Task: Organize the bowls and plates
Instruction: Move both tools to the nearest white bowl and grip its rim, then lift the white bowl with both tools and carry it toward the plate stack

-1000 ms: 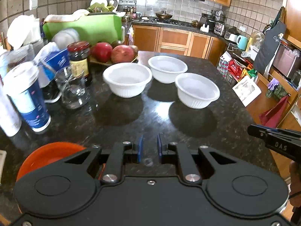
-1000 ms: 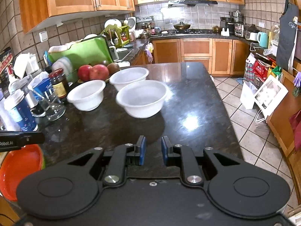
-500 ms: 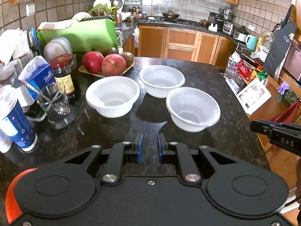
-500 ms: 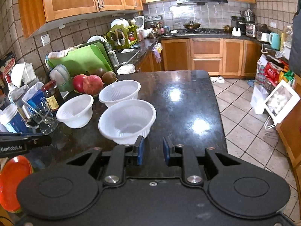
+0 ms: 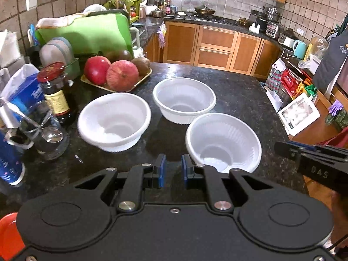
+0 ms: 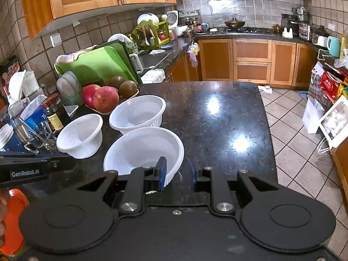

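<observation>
I am holding the left gripper point(image 5: 173, 169) with its blue pads drawn together on nothing, hanging over bare black stone near the front edge of the counter point(image 6: 217, 119). The right gripper point(image 6: 177, 171) is standing slightly parted, and the near right rim of the nearest bowl point(image 6: 141, 150) is showing in the gap between its pads. Neither pad is pressing on that rim, and I cannot tell whether the left pad is reaching inside the bowl or only passing above it. I am counting three white ribbed bowls, all upright and empty, sitting apart in a loose triangle on the counter's left half. The nearest one is lying toward the front edge, the far bowl point(image 6: 137, 113) is sitting behind it toward the middle, and the left bowl point(image 6: 80, 134) is sitting nearer the left edge. I am counting one orange plate point(image 5: 8, 235), peeking out at the front left corner and mostly hidden behind the gripper body. Just behind the bowls a fruit tray point(image 5: 139, 80) is carrying two red fruits and two brown kiwis. Along the left edge, clutter is crowding close to the left bowl: one jar with a red lid point(image 5: 55, 89), one glass with a spoon point(image 5: 47, 134), one blue tissue box point(image 5: 24, 93) and one blue and white tub point(image 5: 8, 165). One green cutting board point(image 5: 87, 32) is leaning behind the tray. The counter's right half is lying open.
</observation>
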A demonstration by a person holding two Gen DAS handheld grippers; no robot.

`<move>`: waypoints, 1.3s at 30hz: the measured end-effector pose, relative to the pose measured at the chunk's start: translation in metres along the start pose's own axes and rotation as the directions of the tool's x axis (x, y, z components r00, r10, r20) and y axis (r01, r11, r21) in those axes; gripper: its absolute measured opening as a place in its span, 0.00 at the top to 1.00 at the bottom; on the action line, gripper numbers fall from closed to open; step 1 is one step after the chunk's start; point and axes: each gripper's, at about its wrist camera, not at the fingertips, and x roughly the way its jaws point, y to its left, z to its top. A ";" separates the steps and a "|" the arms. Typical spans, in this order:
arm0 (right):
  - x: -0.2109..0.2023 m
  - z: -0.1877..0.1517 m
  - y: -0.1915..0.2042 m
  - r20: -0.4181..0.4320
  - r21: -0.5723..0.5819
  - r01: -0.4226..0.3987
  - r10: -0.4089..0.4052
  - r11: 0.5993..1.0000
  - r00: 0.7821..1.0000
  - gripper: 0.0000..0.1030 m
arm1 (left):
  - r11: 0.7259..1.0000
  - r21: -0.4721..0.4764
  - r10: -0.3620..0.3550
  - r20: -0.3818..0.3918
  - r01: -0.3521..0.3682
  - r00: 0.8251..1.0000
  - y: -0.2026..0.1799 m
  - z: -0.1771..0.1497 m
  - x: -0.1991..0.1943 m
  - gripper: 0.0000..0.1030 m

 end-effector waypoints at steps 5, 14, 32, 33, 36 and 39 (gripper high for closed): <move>0.017 0.008 -0.006 -0.012 0.003 -0.014 0.014 1.000 1.000 0.77 | 1.000 -0.013 -0.002 -0.010 0.002 1.000 -0.005 0.011 0.014 0.80; 0.042 0.018 -0.010 -0.027 0.010 -0.036 0.037 0.999 0.999 0.77 | 0.998 -0.054 -0.028 -0.043 0.025 0.999 -0.007 0.025 0.035 0.80; 0.063 0.013 -0.006 -0.083 -0.016 -0.051 0.049 0.999 0.995 0.75 | 0.999 -0.032 -0.043 -0.116 0.039 0.992 -0.013 0.022 0.065 0.80; 0.063 0.013 -0.006 -0.085 -0.017 -0.050 0.048 0.999 0.995 0.75 | 0.999 -0.028 -0.040 -0.118 0.037 0.992 -0.014 0.022 0.066 0.80; 0.066 0.011 -0.005 -0.089 -0.018 -0.041 0.039 0.999 0.995 0.75 | 0.999 -0.017 -0.042 -0.126 0.040 0.991 -0.015 0.020 0.069 0.80; 0.068 0.009 -0.004 -0.098 -0.019 -0.035 0.033 0.999 0.995 0.75 | 0.999 -0.014 -0.048 -0.133 0.046 0.990 -0.015 0.019 0.071 0.80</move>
